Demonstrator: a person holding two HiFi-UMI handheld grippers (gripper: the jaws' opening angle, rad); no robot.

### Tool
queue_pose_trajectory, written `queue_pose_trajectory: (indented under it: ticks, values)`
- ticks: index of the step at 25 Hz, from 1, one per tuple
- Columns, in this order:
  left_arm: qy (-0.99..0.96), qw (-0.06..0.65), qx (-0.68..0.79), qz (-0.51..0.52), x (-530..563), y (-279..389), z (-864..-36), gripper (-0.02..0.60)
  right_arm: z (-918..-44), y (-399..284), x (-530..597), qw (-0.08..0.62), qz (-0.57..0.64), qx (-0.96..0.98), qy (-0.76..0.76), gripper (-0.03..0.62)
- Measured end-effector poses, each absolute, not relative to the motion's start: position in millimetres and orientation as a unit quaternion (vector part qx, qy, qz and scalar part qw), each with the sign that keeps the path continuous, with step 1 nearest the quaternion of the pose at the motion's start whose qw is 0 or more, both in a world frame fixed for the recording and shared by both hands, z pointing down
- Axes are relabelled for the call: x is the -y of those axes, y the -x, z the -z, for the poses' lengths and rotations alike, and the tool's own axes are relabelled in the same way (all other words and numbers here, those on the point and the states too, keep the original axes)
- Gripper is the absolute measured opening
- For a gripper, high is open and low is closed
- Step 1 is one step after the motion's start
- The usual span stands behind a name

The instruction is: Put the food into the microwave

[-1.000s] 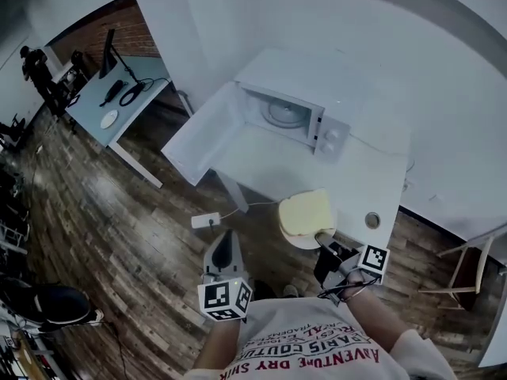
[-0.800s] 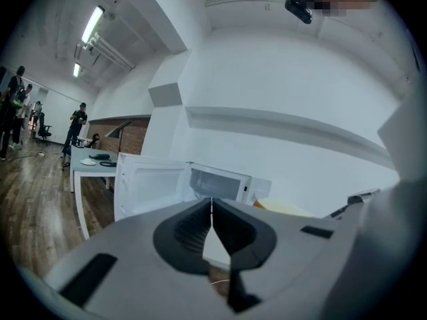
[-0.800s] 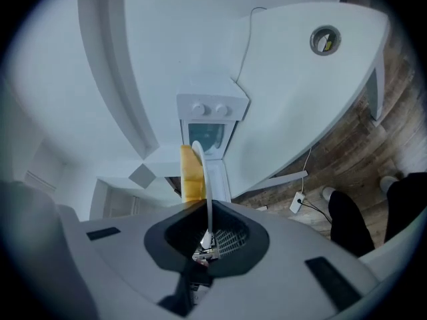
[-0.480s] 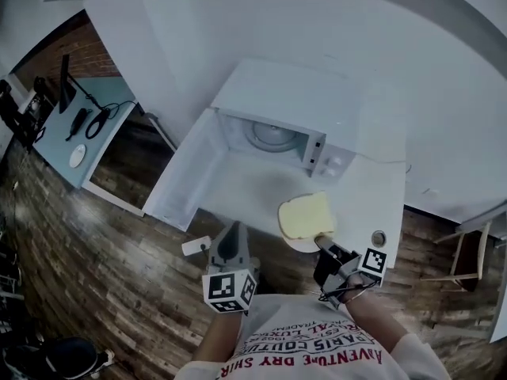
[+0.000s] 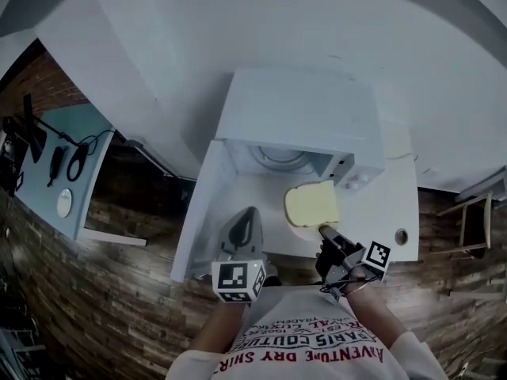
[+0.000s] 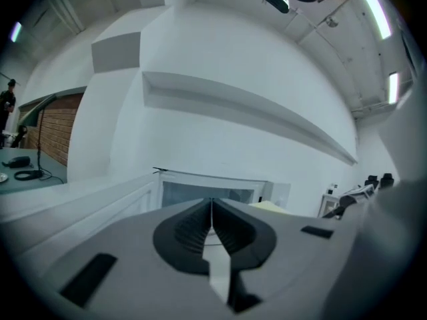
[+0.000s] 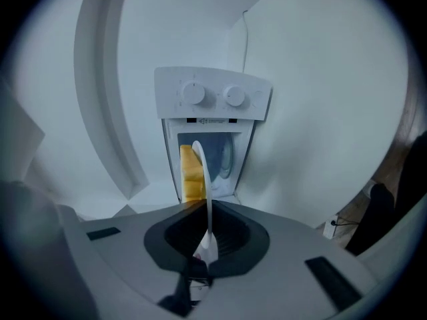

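A white microwave [image 5: 297,113] stands on a white table [image 5: 380,212], its door [image 5: 202,212] swung open to the left. A slice of yellow bread [image 5: 311,204] lies on a white plate [image 5: 304,223] just in front of the oven's opening. My right gripper [image 5: 323,232] is shut on the plate's near rim. In the right gripper view the plate [image 7: 202,172] shows edge-on with the bread [image 7: 189,172] beside it, before the microwave [image 7: 213,99]. My left gripper [image 5: 247,214] is shut and holds nothing, beside the open door; its view faces the oven cavity [image 6: 207,193].
A light blue desk [image 5: 59,165] with cables and a small round item stands at the far left over a wooden floor [image 5: 103,291]. A round hole [image 5: 401,235] sits in the table's right front corner. A chair frame [image 5: 475,212] shows at the right edge.
Both grippers have moved forward to the microwave. The plate with the bread went from the table's front edge to just before the oven's opening. The left gripper now sits beside the open door.
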State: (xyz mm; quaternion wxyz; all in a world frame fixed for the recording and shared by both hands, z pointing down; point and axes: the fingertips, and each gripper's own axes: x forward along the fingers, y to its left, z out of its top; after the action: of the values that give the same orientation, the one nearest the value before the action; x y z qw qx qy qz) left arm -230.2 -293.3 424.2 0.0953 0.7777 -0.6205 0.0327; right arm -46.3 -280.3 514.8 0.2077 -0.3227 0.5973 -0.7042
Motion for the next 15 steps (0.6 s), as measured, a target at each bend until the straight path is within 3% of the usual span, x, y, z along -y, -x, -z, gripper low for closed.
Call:
queue_pose_trajectory:
  ticks: [15]
  values:
    - [-0.814, 0.098, 0.569, -0.064, 361, 236, -451, 0.009, -547, 85, 355, 0.243, 0.675, -0.582, 0.384, 0.02]
